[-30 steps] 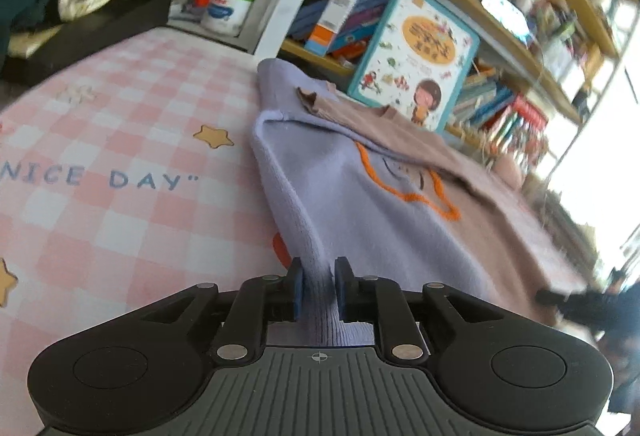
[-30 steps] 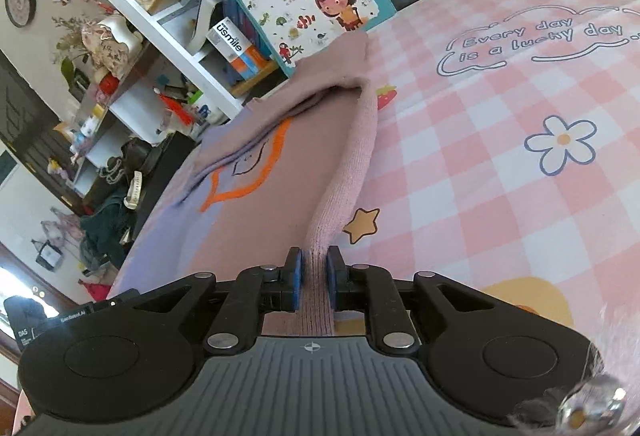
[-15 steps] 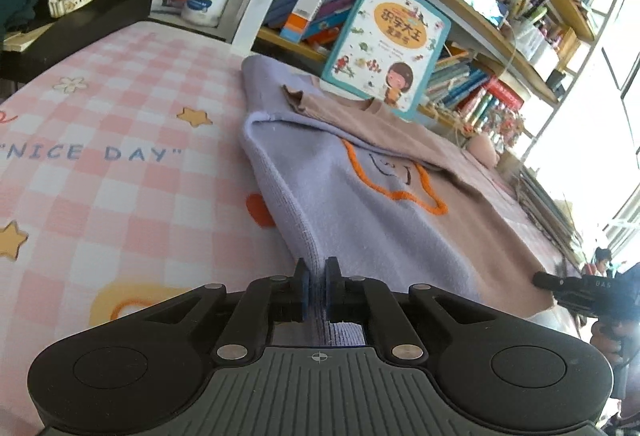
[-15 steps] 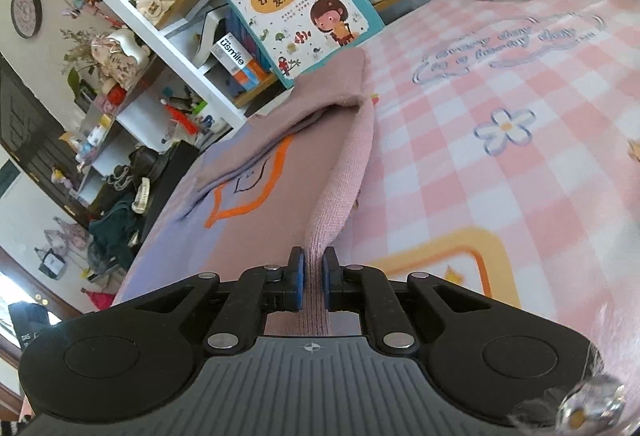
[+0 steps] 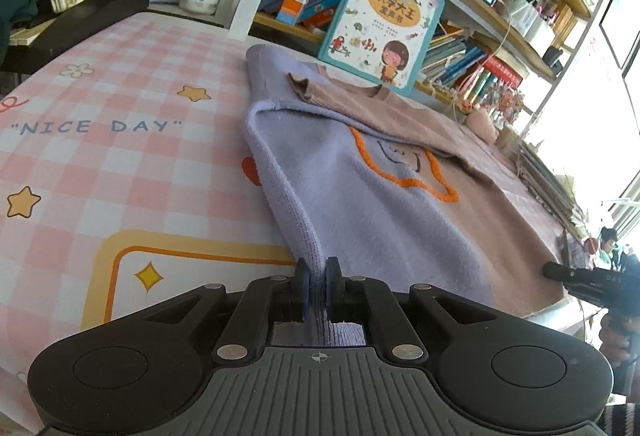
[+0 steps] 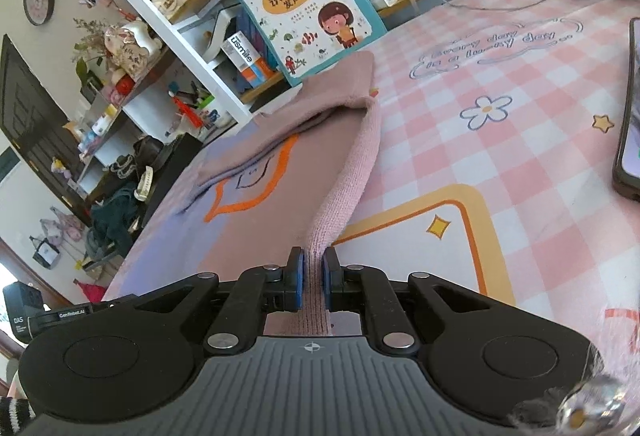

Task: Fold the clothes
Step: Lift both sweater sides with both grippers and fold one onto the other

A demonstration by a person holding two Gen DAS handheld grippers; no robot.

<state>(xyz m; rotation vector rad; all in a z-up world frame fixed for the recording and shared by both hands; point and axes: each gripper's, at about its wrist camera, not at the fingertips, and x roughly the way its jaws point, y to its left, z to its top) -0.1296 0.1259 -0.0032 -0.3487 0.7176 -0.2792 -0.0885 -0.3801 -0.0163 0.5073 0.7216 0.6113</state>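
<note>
Pink checked table (image 5: 120, 164) in front of cluttered bookshelves carries the sweater (image 5: 380, 204), spread flat with sleeves folded in. Over the last second I've drawn its hem toward me; more cloth border shows. Left gripper (image 5: 318, 290) pinches the lilac corner, right gripper (image 6: 312, 282) the pink one. Hem-to-collar fold looks next.

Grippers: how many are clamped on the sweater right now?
2. The left gripper pinches the sweater at its lilac hem corner; the right gripper pinches its pink hem corner.
</note>
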